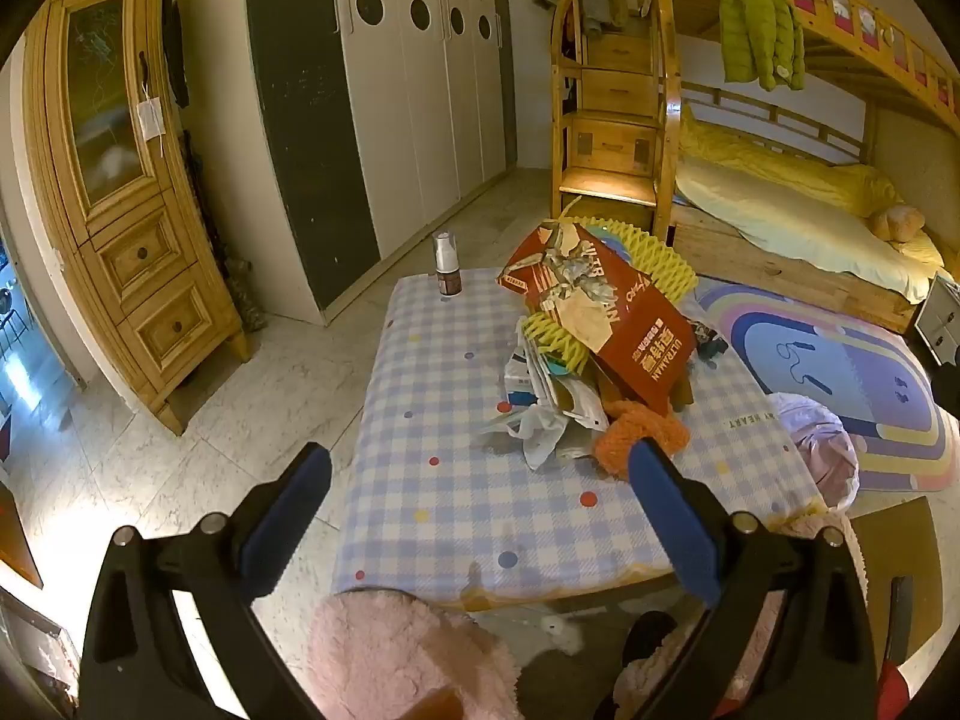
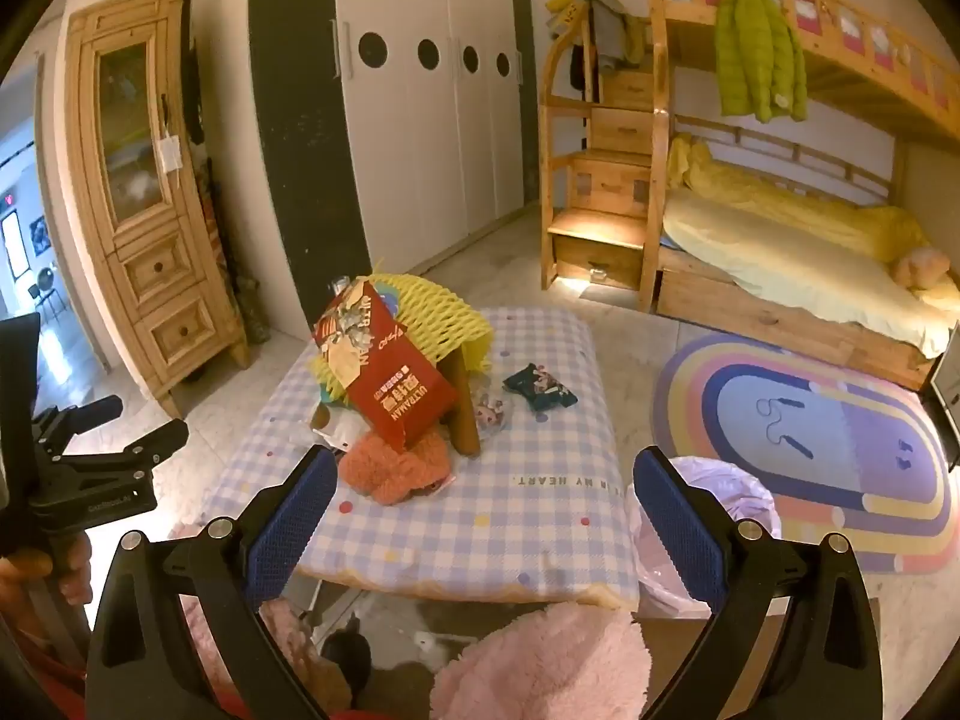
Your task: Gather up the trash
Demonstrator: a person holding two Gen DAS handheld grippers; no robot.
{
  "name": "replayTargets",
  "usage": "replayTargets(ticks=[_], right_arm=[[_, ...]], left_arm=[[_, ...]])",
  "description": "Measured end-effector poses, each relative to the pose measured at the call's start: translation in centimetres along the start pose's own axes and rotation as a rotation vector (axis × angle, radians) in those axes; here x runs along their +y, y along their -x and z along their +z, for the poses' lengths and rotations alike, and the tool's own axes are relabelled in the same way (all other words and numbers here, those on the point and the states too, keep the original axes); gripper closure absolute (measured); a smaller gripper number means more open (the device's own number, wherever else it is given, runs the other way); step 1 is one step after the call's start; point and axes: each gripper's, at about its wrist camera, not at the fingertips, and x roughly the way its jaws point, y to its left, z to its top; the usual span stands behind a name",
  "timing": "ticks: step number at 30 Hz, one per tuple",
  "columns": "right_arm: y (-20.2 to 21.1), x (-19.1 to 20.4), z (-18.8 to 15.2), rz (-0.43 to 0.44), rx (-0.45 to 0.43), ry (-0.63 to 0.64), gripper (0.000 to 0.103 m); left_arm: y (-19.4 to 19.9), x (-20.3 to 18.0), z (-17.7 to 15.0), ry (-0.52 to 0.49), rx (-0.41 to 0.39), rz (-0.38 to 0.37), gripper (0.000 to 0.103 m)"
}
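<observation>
Your left gripper (image 1: 480, 474) stands spread wide, empty, above the checked table's (image 1: 456, 516) near edge. The trash pile (image 1: 594, 330) sits mid-table, untouched. Your right gripper (image 2: 486, 480) is likewise agape, empty; lined bin (image 2: 720, 498) just right of the table.

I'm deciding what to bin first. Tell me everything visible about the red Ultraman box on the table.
The red Ultraman box is a flat cardboard carton, red with white lettering and a printed figure on a pale panel. It lies tilted on top of the trash pile on the checked tablecloth, leaning against yellow foam netting with its lower end by an orange net. It looks creased and opened. Neither hand-held gripper touches it.
</observation>
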Motion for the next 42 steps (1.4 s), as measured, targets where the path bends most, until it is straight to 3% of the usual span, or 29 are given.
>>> replayTargets(ticks=[31,42], right_arm=[[0.5,-0.4,-0.1,-0.001,0.002,0.009,0.005],[-3.9,1.9,0.6,0.074,0.004,0.102,0.006]], left_arm=[[0.0,-0.1,0.0,0.001,0.004,-0.001,0.007],[-2.5,1.3,-0.5,0.022,0.053,0.006,0.007]])
